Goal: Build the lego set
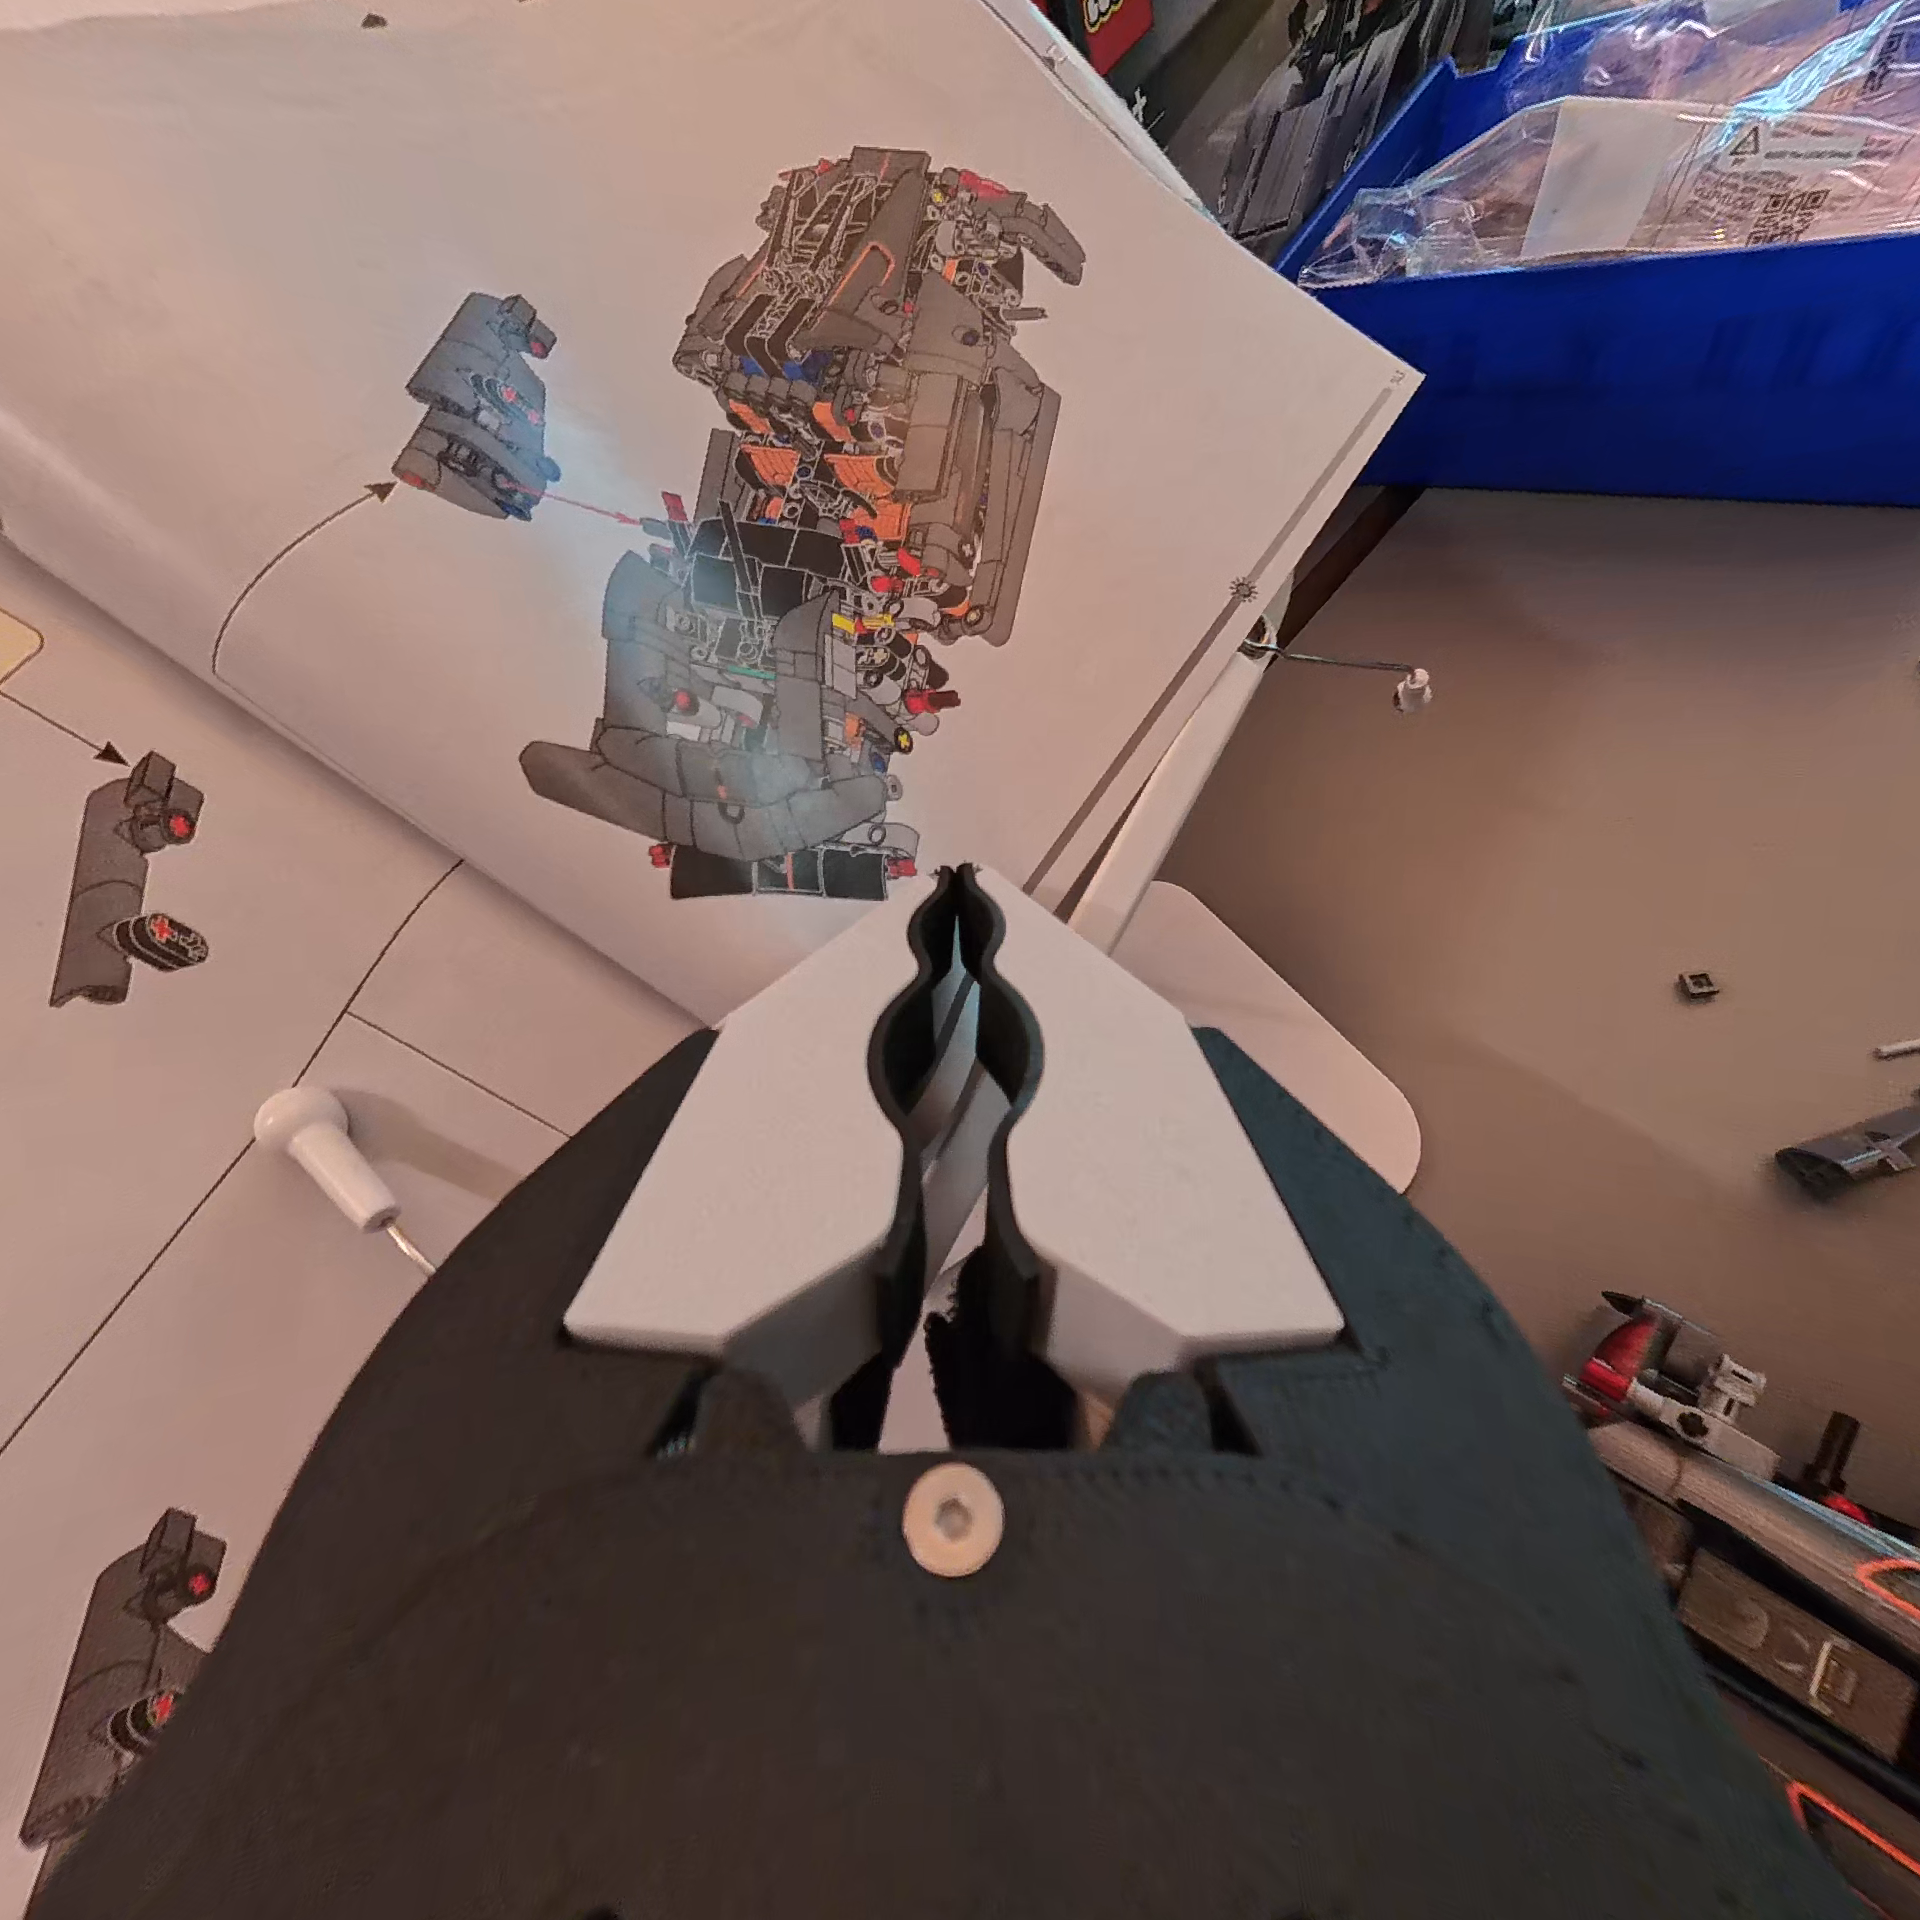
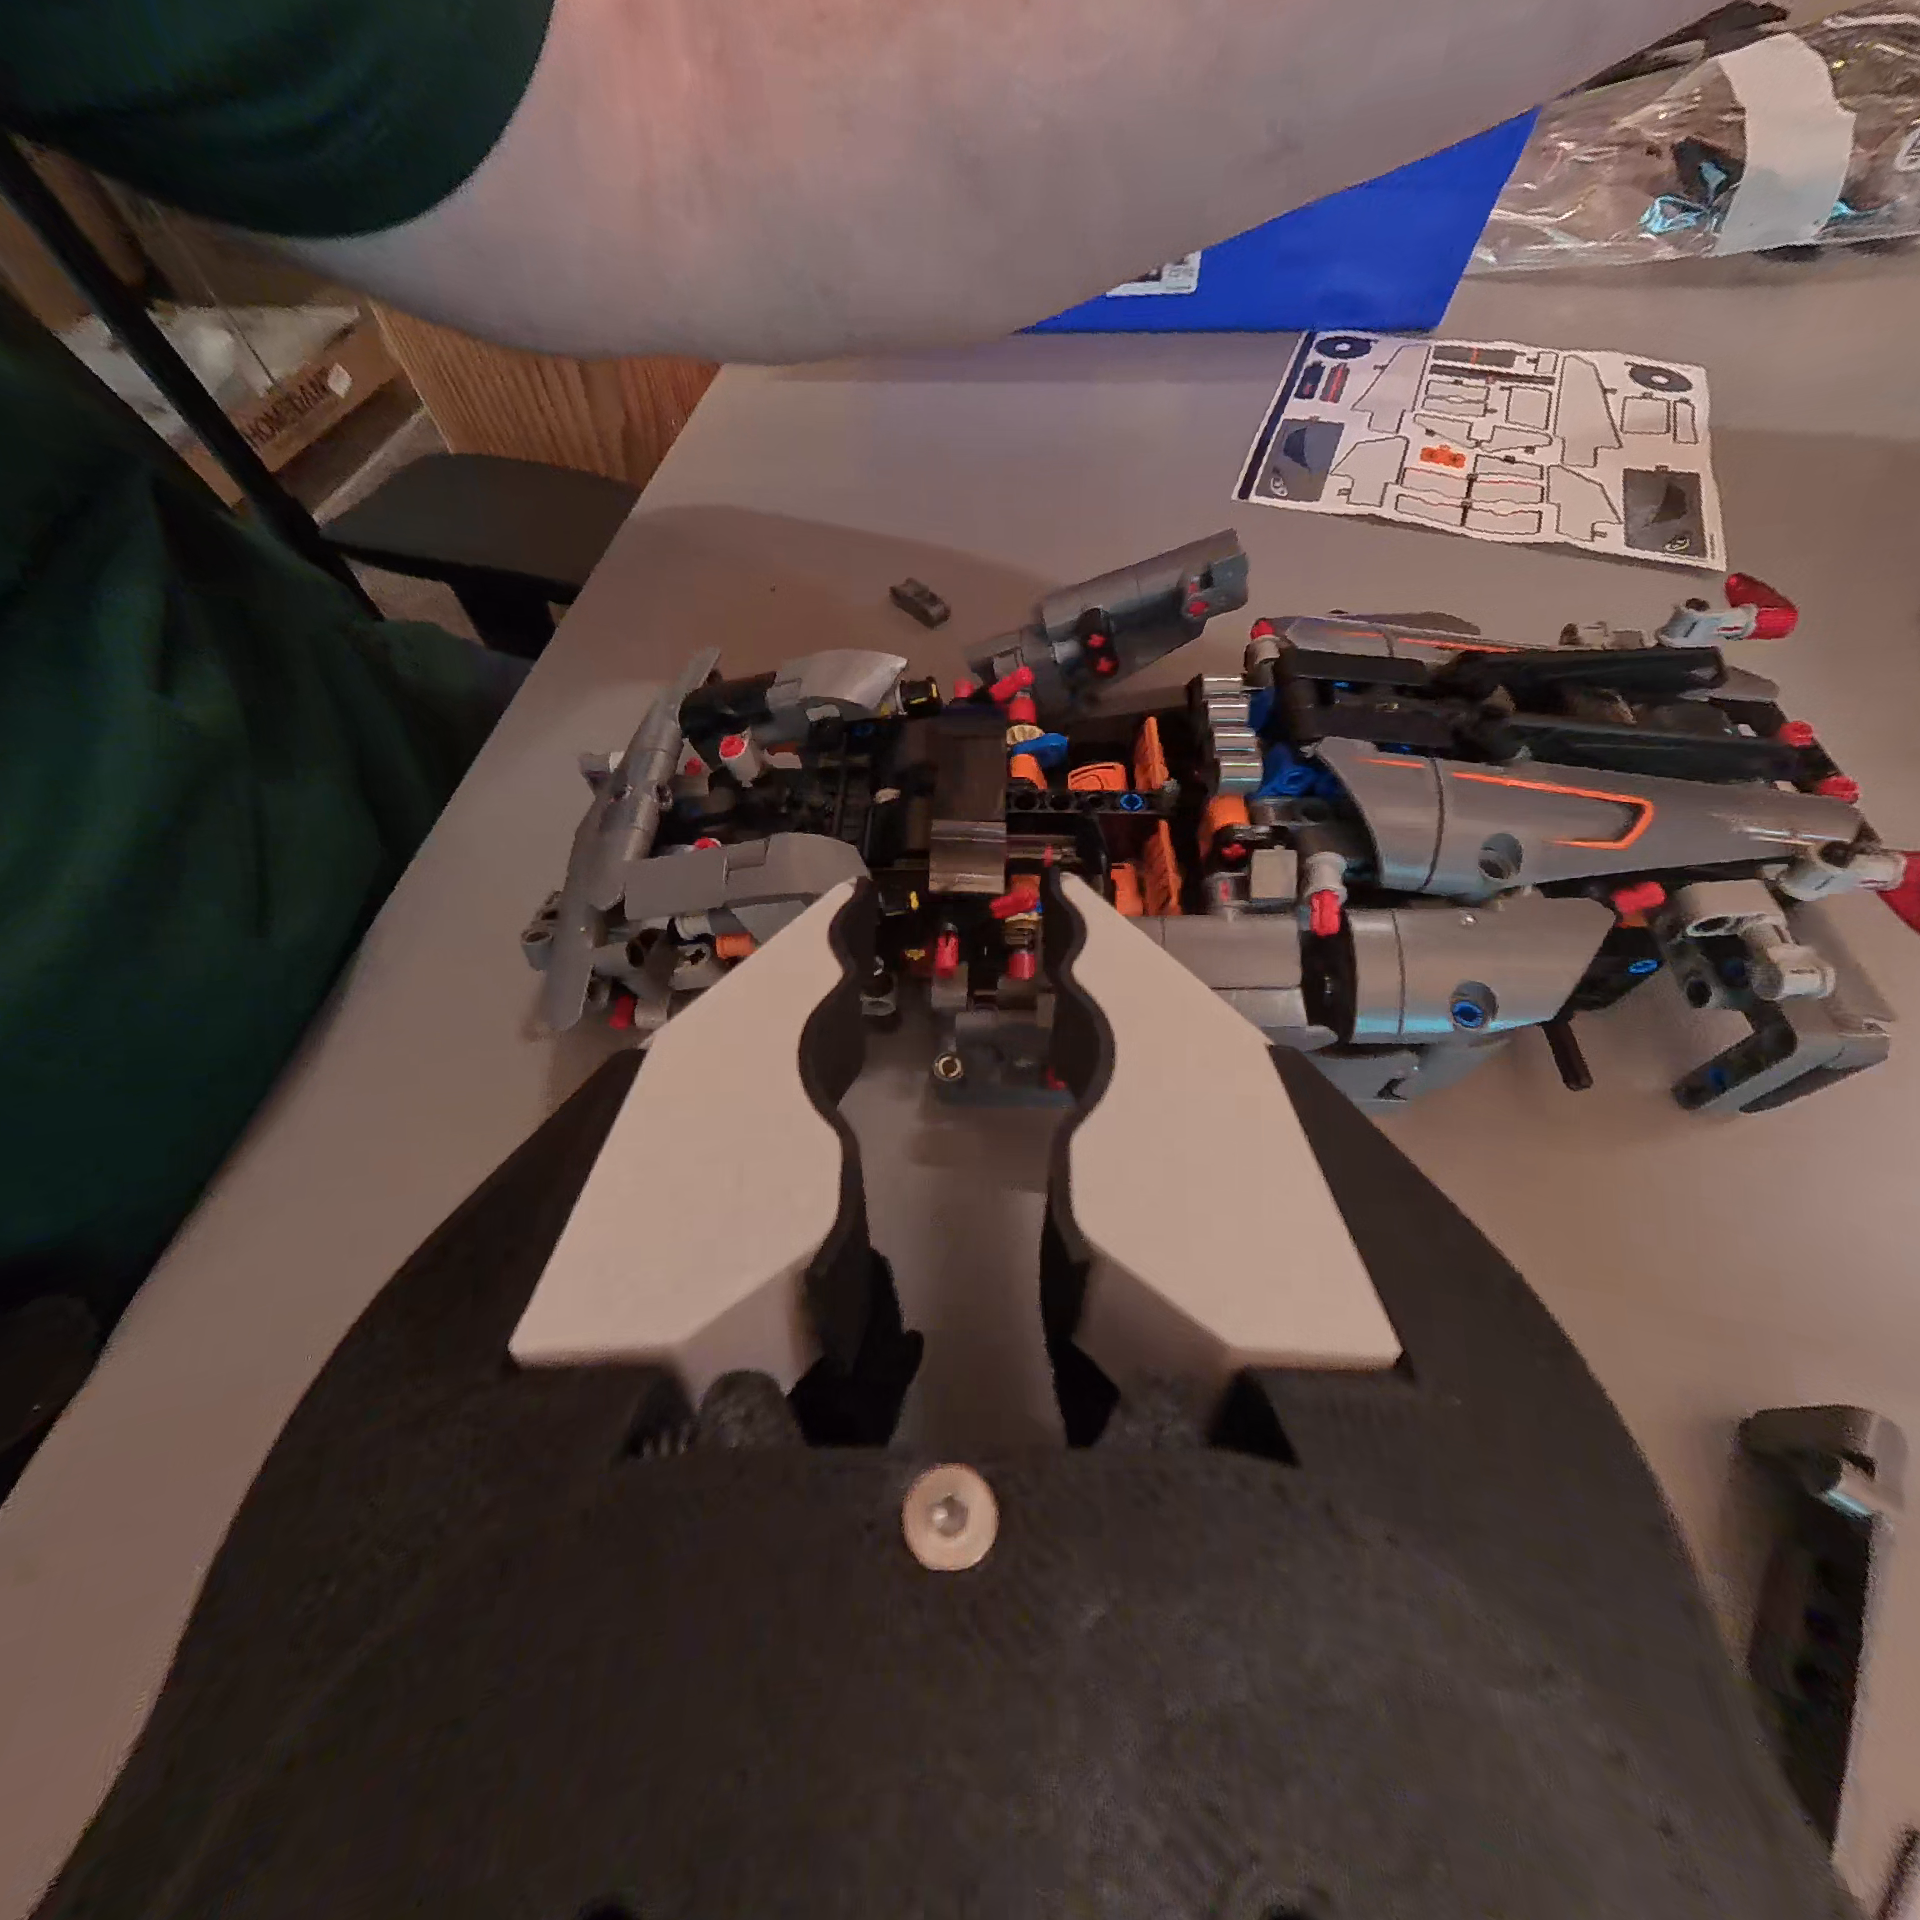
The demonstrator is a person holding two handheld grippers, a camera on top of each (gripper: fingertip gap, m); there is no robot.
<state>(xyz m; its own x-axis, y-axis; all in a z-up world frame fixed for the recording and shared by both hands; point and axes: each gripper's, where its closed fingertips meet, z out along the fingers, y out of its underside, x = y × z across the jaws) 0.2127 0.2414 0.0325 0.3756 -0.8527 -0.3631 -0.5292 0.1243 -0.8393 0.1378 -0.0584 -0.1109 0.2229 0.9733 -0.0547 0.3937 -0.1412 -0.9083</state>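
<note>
The left gripper [image 1: 964, 871] is seen with its tips brought together on nothing, aimed at the open instruction booklet [image 1: 623, 364], which is propped on a white stand [image 1: 1195, 831]. The printed step, at about 11 o'clock from the tips, shows a grey panel subassembly being joined to the car's side.

In the right wrist view, the right gripper [image 2: 956, 894] is held with its fingers apart, straddling the near edge of the partly built lego car [image 2: 1143, 831] on the grey table [image 2: 1507, 1247]. A loose grey panel subassembly [image 2: 1117, 613] rests against the far side of the car, at about 1 o'clock from the tips; a small dark piece [image 2: 920, 601] lies at 12 o'clock, and a sticker sheet [image 2: 1486, 447] at 2 o'clock.

Several risks can be judged from here. If the fingers are closed where they stand, the red pins [image 2: 1013, 902] between them could be bent sideways or pushed out. If the car is pressed without being braced, it may slide across the smooth table. The leaning panel could be knocked off if the model is shifted. Whether the panel's pins are lined up with their holes cannot be told, so forcing it might split neighbouring sections
</note>
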